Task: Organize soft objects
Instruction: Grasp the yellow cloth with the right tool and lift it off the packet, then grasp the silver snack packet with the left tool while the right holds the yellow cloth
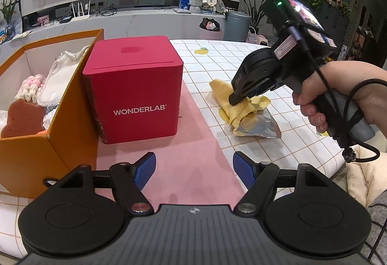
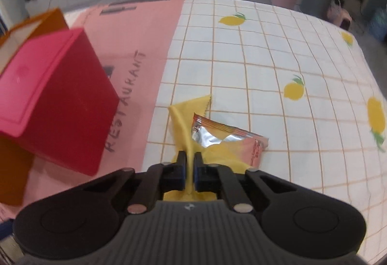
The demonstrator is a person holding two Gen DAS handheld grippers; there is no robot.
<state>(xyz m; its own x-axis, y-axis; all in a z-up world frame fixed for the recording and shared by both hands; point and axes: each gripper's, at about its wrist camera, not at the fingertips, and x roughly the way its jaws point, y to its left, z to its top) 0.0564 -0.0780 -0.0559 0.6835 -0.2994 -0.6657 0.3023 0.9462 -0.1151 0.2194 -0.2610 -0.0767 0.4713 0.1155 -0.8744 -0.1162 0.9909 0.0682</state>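
A crumpled yellow cloth [image 1: 238, 107] [image 2: 183, 124] lies on the tiled tablecloth, partly over a silver foil packet [image 1: 260, 125] [image 2: 217, 136]. My right gripper [image 1: 238, 99] [image 2: 190, 161] points down at it, shut on a pinched fold of the yellow cloth, and a hand holds its grip. At the left stands an orange box [image 1: 60, 124] [image 2: 38, 20] holding a white cloth [image 1: 63, 76], a pink-and-cream knitted piece [image 1: 32, 87] and a brown sponge [image 1: 23, 119]. My left gripper [image 1: 193, 169] stands open over the pink mat with nothing between its blue pads.
A red WONDERLAB box [image 1: 135, 88] [image 2: 55, 100] stands on the pink mat [image 1: 169, 156] [image 2: 135, 52] between the orange box and the cloth. The lemon-print tablecloth [image 1: 212, 59] [image 2: 278, 66] stretches right and back. Bins and plants stand beyond the table.
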